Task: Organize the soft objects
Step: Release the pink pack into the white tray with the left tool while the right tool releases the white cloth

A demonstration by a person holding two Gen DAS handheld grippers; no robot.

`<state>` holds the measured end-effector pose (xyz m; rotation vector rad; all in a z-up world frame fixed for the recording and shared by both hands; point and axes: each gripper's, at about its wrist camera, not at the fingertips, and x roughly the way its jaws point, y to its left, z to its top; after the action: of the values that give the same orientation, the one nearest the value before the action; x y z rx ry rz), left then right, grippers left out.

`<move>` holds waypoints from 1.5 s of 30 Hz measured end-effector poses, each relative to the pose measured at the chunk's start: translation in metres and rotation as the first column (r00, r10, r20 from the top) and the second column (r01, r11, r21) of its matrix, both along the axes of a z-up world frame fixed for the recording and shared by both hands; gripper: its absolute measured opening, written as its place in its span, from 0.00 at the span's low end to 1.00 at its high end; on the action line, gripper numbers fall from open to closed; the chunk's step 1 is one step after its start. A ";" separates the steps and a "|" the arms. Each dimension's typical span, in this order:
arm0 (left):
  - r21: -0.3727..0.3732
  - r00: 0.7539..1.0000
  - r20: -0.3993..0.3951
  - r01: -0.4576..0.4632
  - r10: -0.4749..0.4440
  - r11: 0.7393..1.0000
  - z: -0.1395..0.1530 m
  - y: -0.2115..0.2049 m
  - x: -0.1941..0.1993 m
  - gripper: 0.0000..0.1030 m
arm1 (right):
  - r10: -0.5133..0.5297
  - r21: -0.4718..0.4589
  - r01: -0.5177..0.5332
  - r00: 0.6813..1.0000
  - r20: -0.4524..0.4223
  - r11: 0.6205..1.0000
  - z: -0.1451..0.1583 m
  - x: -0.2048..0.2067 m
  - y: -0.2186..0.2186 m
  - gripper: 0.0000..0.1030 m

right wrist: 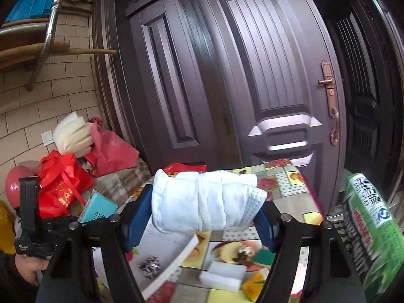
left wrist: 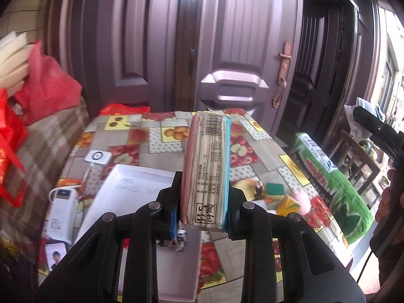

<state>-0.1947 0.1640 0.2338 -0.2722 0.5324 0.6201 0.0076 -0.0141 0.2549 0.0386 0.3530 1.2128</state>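
My left gripper (left wrist: 204,202) is shut on a flat tissue pack (left wrist: 207,171) with a barcode, a pink side and a blue side, held on edge above the fruit-patterned tablecloth (left wrist: 156,136). My right gripper (right wrist: 202,217) is shut on a rolled white cloth (right wrist: 204,202), clamped crosswise between the blue pads (right wrist: 135,217). Below the right gripper lie a white sponge block (right wrist: 223,275), a green-and-yellow sponge (right wrist: 262,256) and an orange packet (right wrist: 252,284). A white box lid (left wrist: 126,197) lies under the left gripper.
A large green tissue package (left wrist: 335,192) lies at the table's right edge. A power bank (left wrist: 61,217), a small white device (left wrist: 98,156) and a phone (left wrist: 55,255) sit at left. Red bags (right wrist: 63,186) and foam pieces (right wrist: 73,133) pile beside the dark double door (right wrist: 265,75).
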 end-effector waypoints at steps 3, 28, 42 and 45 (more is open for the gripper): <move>0.008 1.000 0.019 -0.014 0.014 1.000 0.004 0.005 -0.014 0.26 | 0.010 0.009 -0.010 1.000 0.012 1.000 0.004 -0.010 0.007 0.71; -0.023 0.996 0.077 -0.031 0.033 0.999 -0.002 0.030 -0.040 0.26 | 0.068 -0.064 -0.065 0.997 0.043 0.996 0.002 -0.042 0.044 0.71; -0.042 0.995 0.080 -0.057 0.060 0.997 -0.010 0.050 -0.045 0.26 | 0.135 -0.113 -0.131 0.990 0.036 0.985 -0.008 -0.052 0.082 0.71; -0.051 0.995 0.079 -0.058 0.062 0.997 -0.013 0.055 -0.044 0.26 | 0.162 -0.132 -0.156 0.986 0.036 0.979 -0.012 -0.058 0.094 0.71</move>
<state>-0.2386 0.2192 0.2205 -0.3589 0.4637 0.6523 -0.0505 0.0803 0.2431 -0.1318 0.3990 1.3440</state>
